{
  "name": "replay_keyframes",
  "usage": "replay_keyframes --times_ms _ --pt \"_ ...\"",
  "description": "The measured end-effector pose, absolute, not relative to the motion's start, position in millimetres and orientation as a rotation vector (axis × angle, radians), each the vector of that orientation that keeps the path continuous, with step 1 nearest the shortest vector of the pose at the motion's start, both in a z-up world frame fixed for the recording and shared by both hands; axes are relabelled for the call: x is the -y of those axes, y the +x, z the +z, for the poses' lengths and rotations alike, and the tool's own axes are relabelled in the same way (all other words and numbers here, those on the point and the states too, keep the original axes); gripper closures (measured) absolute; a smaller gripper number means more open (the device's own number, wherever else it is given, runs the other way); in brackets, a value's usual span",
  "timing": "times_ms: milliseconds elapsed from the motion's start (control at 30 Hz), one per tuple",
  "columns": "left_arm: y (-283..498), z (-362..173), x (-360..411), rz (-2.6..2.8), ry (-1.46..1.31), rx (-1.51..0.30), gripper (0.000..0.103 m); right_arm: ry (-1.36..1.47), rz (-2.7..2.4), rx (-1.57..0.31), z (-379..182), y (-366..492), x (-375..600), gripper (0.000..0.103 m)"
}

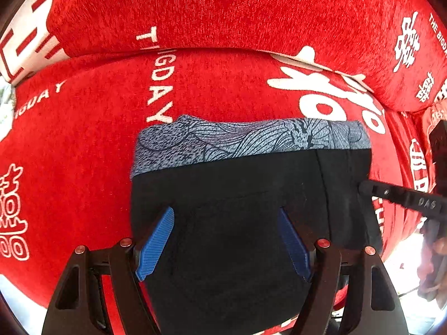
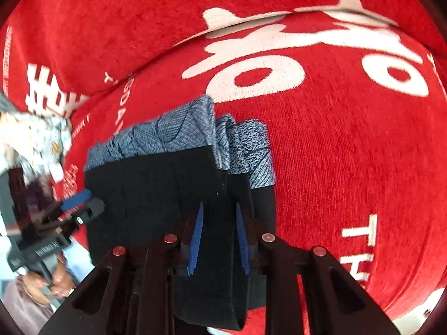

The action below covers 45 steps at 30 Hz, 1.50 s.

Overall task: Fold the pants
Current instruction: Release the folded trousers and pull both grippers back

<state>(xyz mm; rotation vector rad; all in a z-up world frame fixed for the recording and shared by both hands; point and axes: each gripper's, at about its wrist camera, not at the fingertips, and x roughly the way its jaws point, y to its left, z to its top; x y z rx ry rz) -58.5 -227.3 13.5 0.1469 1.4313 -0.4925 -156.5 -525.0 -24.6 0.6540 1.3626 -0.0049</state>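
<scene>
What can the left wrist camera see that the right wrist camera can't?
Only the left wrist view shows the left gripper standing wide over the black pants, plus the white BIGDAY lettering. Only the right wrist view shows the right gripper pinching a fold of pants, and a hand. Both show the patterned grey waistband and red cover.

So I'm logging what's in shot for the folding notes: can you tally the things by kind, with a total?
Pants, black with a blue-grey patterned band: 1
Hand-held grippers, left hand-held gripper and right hand-held gripper: 2
Red cover with white lettering, under the pants: 1
Pale patterned cloth at the edge, too blurred to identify: 1
Total: 5
</scene>
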Motion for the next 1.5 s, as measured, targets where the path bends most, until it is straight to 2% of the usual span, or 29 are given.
replay_keyframes --times_ms 300,333,400,433,600,667,900,1000,1500 --pt "-84 41 211 -0.377 0.199 -1.439 0.026 0.620 -0.081 -1.414 -5 -182 527 0.070" --pt "-87 45 208 -0.363 0.194 -1.442 0.024 0.627 -0.092 -1.420 -4 -186 527 0.068" --pt "-91 51 205 -0.347 0.188 -1.444 0.012 0.640 -0.102 -1.428 2 -194 525 0.064" --pt "-93 55 204 -0.341 0.188 -1.443 0.006 0.639 -0.109 -1.433 5 -198 523 0.060" --pt "-101 66 203 -0.326 0.216 -1.472 0.006 0.606 -0.110 -1.450 24 -206 508 0.042" --pt "-104 71 203 -0.319 0.228 -1.473 0.006 0.583 -0.104 -1.450 34 -207 500 0.029" --pt "-113 92 203 -0.254 0.288 -1.462 0.006 0.499 -0.106 -1.444 67 -207 475 0.016" --pt "-117 102 203 -0.255 0.300 -1.452 0.006 0.485 -0.124 -1.433 79 -208 468 0.000" --pt "-123 140 204 -0.274 0.330 -1.431 0.006 0.392 -0.170 -1.447 116 -209 447 0.000"
